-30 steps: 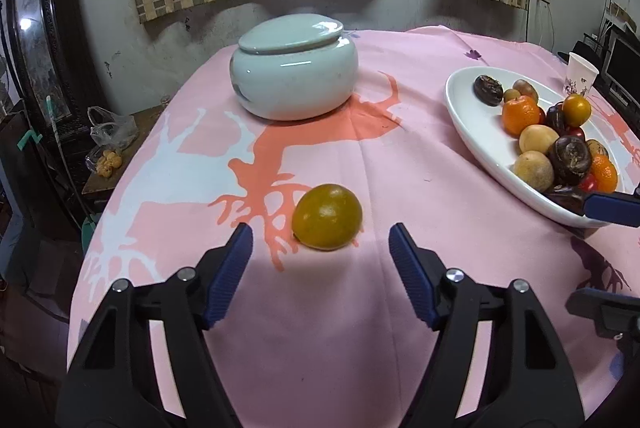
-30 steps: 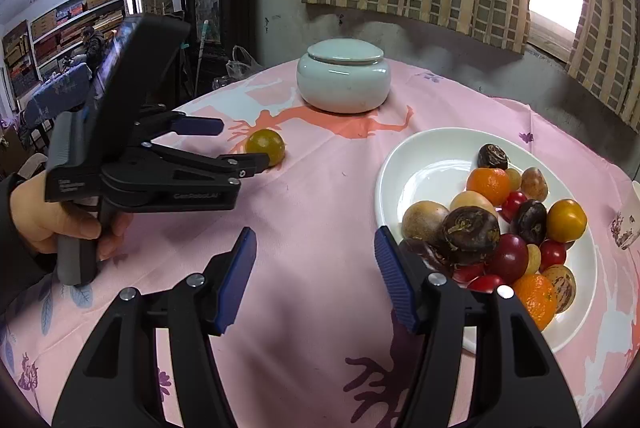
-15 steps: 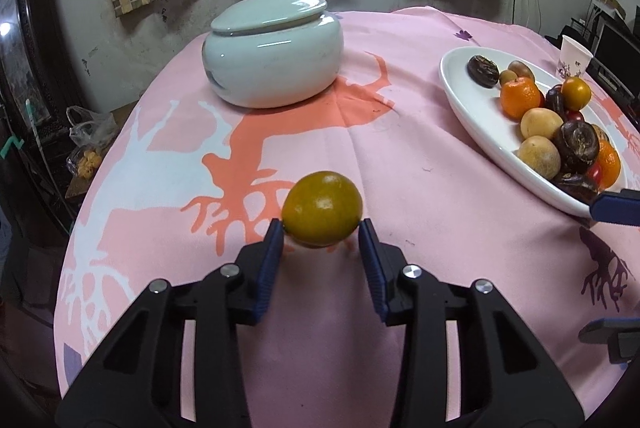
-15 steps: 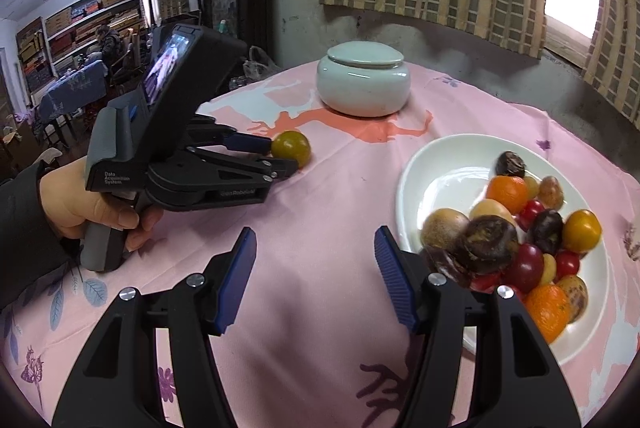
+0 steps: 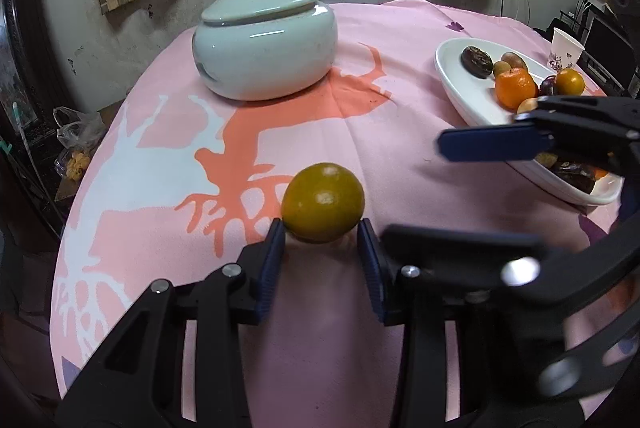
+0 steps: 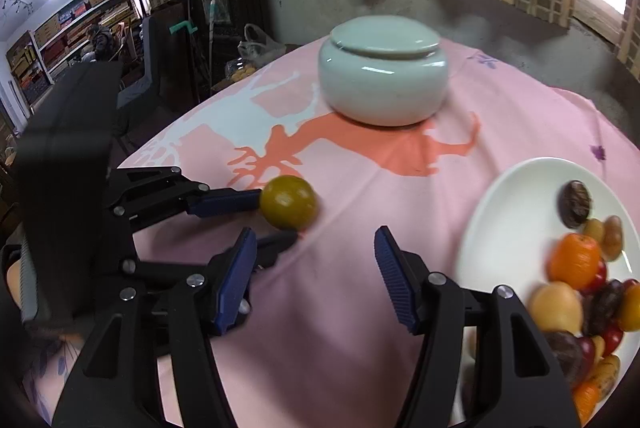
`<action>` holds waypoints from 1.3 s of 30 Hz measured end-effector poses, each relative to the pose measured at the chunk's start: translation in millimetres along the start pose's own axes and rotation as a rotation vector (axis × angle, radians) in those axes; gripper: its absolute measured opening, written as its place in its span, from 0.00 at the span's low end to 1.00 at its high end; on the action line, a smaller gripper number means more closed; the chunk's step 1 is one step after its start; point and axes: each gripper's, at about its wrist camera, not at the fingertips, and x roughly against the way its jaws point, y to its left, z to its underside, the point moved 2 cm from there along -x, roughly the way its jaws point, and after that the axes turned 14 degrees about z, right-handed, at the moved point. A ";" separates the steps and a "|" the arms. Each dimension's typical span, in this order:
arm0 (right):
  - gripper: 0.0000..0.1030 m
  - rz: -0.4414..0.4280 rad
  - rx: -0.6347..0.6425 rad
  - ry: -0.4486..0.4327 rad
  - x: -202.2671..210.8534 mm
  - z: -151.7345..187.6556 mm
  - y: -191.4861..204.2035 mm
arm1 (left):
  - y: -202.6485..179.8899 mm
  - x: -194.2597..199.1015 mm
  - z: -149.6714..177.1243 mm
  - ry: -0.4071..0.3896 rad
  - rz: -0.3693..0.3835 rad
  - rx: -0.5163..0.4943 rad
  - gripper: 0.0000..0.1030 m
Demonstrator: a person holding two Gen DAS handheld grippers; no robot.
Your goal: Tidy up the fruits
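Both grippers [image 5: 322, 248] [image 6: 316, 270] share black skeletal frames, ribbed blue pads [image 6: 236, 280] and silver screws [image 5: 231, 270].

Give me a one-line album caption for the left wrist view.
Left gripper closes on a yellow-green fruit on the pink tablecloth, lidded jar behind.

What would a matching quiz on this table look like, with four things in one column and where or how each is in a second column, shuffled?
Things:
1. yellow-green fruit
2. pale green jar
3. white plate
4. right claw

States:
a. lid on, at the far side of the pink cloth
b. open, with nothing between its pads
c. pinched between the left claw's blue pads
d. holds a heap of mixed fruits

Pairs: 1-c, 2-a, 3-d, 4-b
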 end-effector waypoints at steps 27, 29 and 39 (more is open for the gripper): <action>0.39 -0.140 -0.126 0.019 -33.0 -6.9 0.1 | -3.6 -3.6 -6.9 -0.016 -0.004 -0.016 0.38; 0.39 -0.140 -0.119 0.011 -29.0 -6.7 -0.1 | -6.7 -0.9 -6.7 -0.019 -0.011 -0.027 0.38; 0.39 -0.137 -0.120 -0.023 8.7 0.7 -1.6 | -36.7 30.8 -6.4 -0.043 -0.017 -0.052 0.38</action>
